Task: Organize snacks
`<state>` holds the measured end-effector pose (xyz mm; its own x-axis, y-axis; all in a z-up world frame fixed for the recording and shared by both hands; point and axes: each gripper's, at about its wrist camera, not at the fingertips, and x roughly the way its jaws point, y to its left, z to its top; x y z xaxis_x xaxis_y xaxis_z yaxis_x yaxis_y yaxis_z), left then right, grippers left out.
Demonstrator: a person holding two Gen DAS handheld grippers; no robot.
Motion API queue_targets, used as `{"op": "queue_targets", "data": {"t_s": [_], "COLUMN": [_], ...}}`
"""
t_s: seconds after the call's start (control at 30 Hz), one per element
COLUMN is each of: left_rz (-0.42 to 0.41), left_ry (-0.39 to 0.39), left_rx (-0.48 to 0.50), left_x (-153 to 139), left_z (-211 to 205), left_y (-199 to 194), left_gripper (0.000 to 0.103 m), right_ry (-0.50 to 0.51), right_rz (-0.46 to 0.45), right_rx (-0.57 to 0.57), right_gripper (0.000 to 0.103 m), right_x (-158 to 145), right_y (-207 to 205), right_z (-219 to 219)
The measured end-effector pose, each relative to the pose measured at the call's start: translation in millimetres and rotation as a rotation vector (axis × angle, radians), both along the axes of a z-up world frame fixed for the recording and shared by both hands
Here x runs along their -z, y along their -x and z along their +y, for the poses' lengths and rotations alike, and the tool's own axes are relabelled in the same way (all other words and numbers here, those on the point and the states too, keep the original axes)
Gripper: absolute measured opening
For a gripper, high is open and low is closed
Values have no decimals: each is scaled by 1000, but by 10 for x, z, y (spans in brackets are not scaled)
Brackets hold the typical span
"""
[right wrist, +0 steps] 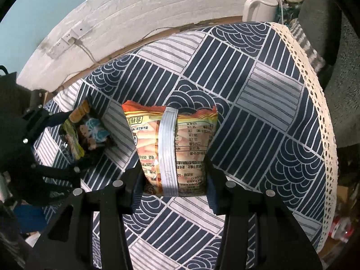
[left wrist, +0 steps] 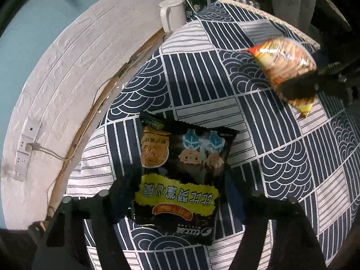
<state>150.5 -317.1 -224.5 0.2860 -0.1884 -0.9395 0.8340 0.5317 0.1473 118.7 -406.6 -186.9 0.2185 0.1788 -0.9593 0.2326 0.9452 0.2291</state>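
Left claw (left wrist: pixel 177 202) is pointing steeply down and straddling a black snack bag (left wrist: pixel 182 177); whether its pads are pressing the bag cannot be told. The bag is lying flat on the surface (left wrist: pixel 281 157), long axis running along the claw's line, print upside down to the camera. Right claw (right wrist: pixel 172 180) is gripping an orange snack bag (right wrist: pixel 171 148) by its lower part; the bag is standing on end, torn-looking top edge pointing away, silver seam facing the camera. A navy-and-white patterned cloth is covering the surface. White brick-pattern wall (right wrist: pixel 157 6), sockets (right wrist: pixel 65 42), white kettle (right wrist: pixel 258 6) behind.
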Motion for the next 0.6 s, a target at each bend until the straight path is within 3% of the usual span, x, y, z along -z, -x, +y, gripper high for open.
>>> {"op": "queue_targets", "data": {"t_s": [0.1, 0.37, 0.6], "left_rz": [24, 50, 66], "left_ry": [26, 60, 97], "left_rx": [-40, -173, -318], "left_x": [-15, -66, -286], "left_z": [37, 248, 565], "left_y": [-10, 58, 132], "left_gripper": [61, 60, 60], "right_ry": [1, 20, 34], "right_rz": [4, -21, -49], "right_rx": [0, -17, -54], "right_gripper": [45, 45, 45], "right_x": [9, -113, -284], "right_y": [18, 48, 93], "right_z": [-3, 61, 224]}}
